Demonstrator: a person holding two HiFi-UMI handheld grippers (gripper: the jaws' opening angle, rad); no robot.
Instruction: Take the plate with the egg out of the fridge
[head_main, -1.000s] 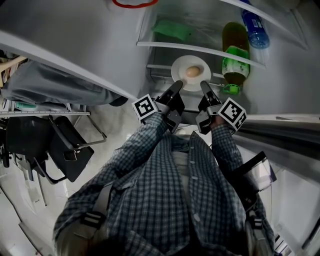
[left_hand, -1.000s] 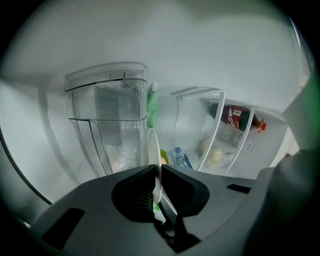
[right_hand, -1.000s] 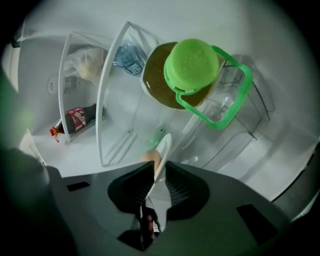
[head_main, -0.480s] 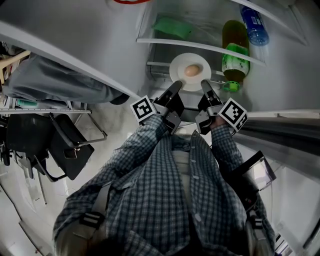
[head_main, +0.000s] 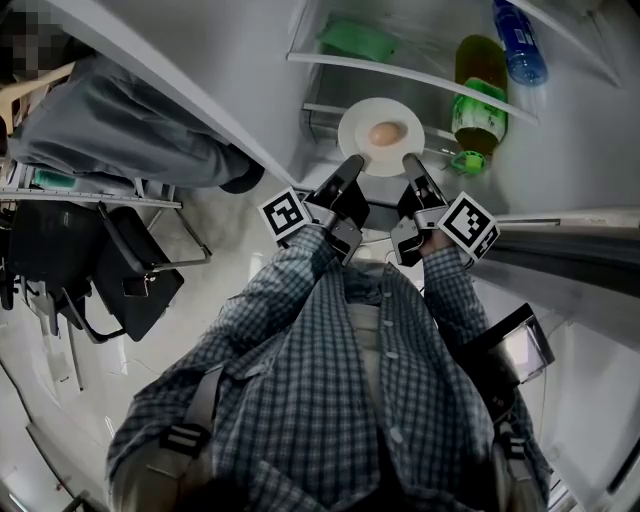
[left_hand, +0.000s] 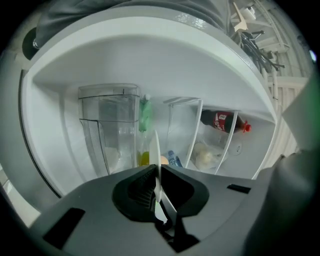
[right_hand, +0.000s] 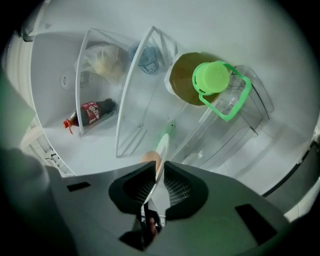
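A white plate (head_main: 360, 125) with a brown egg (head_main: 386, 133) on it hangs just in front of a fridge shelf. My left gripper (head_main: 350, 170) is shut on the plate's near left rim, and my right gripper (head_main: 410, 165) is shut on its near right rim. The right jaws have just been closing, with the rim between them. In the left gripper view the plate (left_hand: 156, 147) stands edge-on between the pads (left_hand: 145, 187), with the egg (left_hand: 164, 160) behind it. The right gripper view shows the plate (right_hand: 162, 145) and egg (right_hand: 151, 161) the same way.
A green-capped bottle of amber liquid (head_main: 478, 95) and a blue bottle (head_main: 520, 45) stand right of the plate. A green packet (head_main: 358, 40) lies on the shelf above. The open fridge door (head_main: 160, 90) is at left, with a black chair (head_main: 130, 285) behind it. A cola bottle (left_hand: 222, 120) lies deeper inside.
The plate and both grippers have shifted slightly up in the head view. The right gripper's tips now sit tight on the plate's rim.
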